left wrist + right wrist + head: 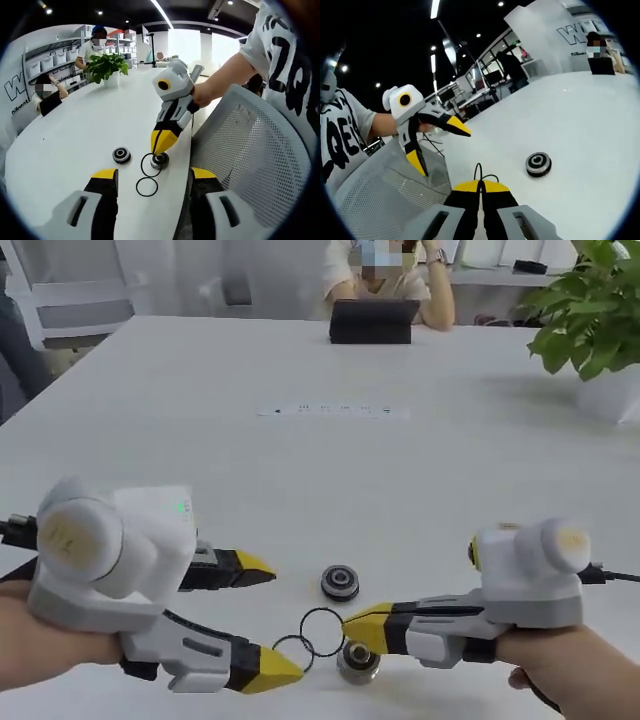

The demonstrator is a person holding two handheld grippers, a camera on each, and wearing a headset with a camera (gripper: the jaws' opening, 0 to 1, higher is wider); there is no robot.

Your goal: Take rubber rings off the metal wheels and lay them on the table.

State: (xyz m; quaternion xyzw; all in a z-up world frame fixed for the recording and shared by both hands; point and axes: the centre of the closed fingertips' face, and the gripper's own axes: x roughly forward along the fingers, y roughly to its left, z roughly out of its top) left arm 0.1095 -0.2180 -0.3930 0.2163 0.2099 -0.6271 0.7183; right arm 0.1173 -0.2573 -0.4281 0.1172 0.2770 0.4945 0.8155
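Head view: we find the right gripper [352,623] clamped on a rubber ring [322,610] near the ringed wheel [340,582].

Left gripper view: the left gripper [152,180] has its jaws apart, and a second ring [147,196] lies between them, near that wheel [121,155].

Right gripper view: the jaws are together on the ring [476,170], beside that wheel [538,164].

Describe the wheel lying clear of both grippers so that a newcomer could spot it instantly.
On the white table, look at the near edge, between the open left gripper and the shut right gripper. The dark wheel lies alone just beyond their tips. Unlike the bare silver wheel by the right gripper's tip, its rim is black, seemingly rubber.
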